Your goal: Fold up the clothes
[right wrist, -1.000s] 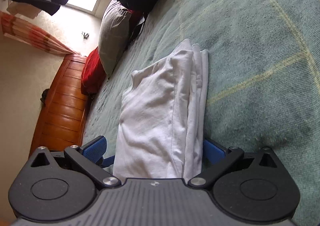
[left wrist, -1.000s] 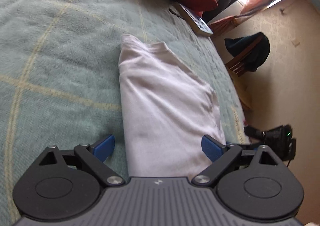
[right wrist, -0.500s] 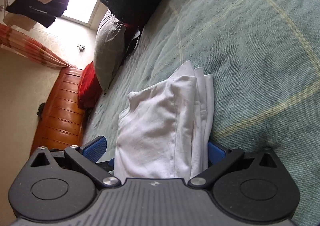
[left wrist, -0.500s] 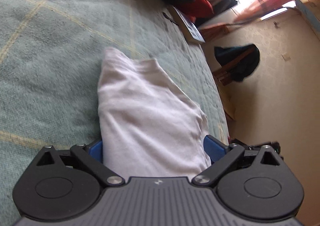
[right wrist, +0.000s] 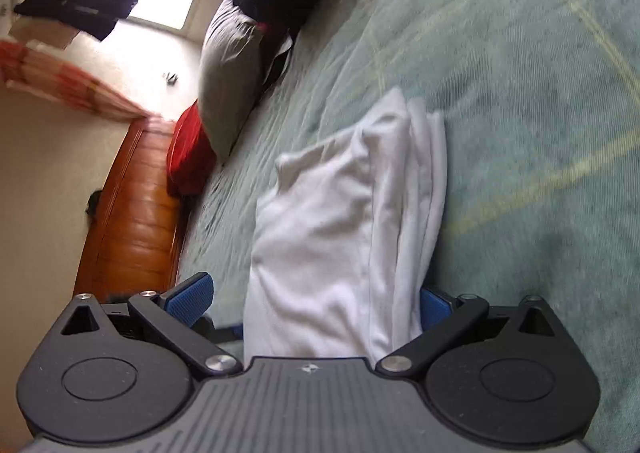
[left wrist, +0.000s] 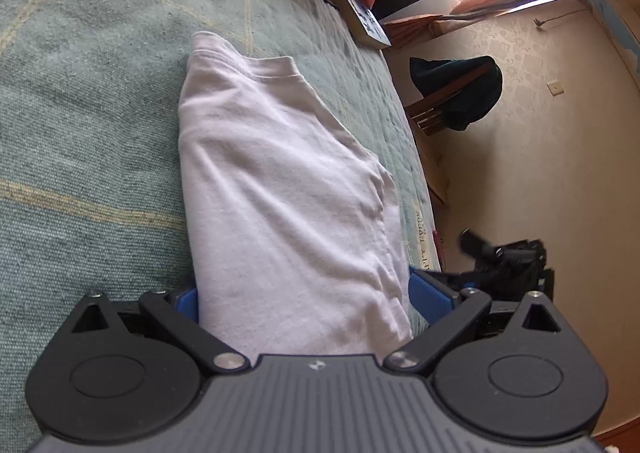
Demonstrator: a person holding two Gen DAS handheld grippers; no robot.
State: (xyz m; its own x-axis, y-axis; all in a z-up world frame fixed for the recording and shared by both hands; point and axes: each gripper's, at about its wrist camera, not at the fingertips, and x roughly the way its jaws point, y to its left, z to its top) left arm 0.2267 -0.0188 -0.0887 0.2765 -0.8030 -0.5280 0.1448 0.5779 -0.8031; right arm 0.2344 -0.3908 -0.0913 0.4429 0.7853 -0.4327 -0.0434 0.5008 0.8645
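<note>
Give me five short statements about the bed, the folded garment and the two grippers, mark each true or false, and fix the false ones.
1. The folded white garment lies on a green bedspread. True.
2. The left gripper has its jaws spread, one blue pad on each side of the garment. True.
3. The garment is red. False: it is white; the red thing is a cushion by the wooden bed end.
4. In the right wrist view the garment shows several stacked layers along its right edge. True.
5. The right gripper is clamped shut on empty air. False: its jaws stand apart with the garment between them.
</note>
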